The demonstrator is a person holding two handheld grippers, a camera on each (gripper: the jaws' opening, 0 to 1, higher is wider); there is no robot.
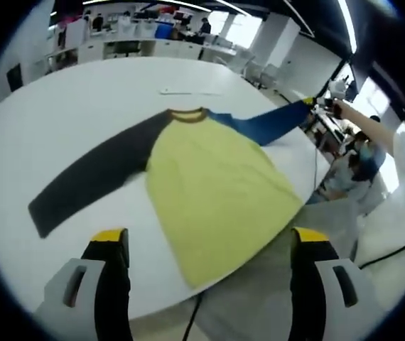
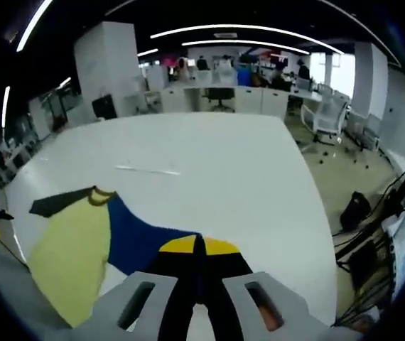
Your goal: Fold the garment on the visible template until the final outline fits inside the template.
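Jaws of the left gripper (image 1: 209, 245) are seen rising from the bottom of the left gripper view, spread wide apart with yellow tips and nothing held between them. Just beyond them the garment (image 1: 213, 188) is laid flat on the white table (image 1: 67, 106), its yellow-green body hanging a little over the near table edge. A dark grey sleeve (image 1: 92, 177) is stretched out to the left across the tabletop, and a blue sleeve (image 1: 266, 122) is drawn out to the upper right, where its cuff is pinched by the right gripper (image 1: 315, 103), carried by a person's arm in a white sleeve (image 1: 401, 153). Farther off, a thin white strip (image 1: 188, 91) is lying on the table past the collar.

In the right gripper view, the right gripper (image 2: 199, 245) is clamped shut on the blue sleeve (image 2: 142, 241), its yellow tips pressed together over the cloth. Beside it to the left the garment (image 2: 67, 252) is spread, with the dark grey sleeve (image 2: 60, 202) reaching away behind the collar. The white strip (image 2: 149, 170) is seen farther out on the table (image 2: 245, 177). Beyond the table, desks and an office chair (image 2: 327, 117) are seen.
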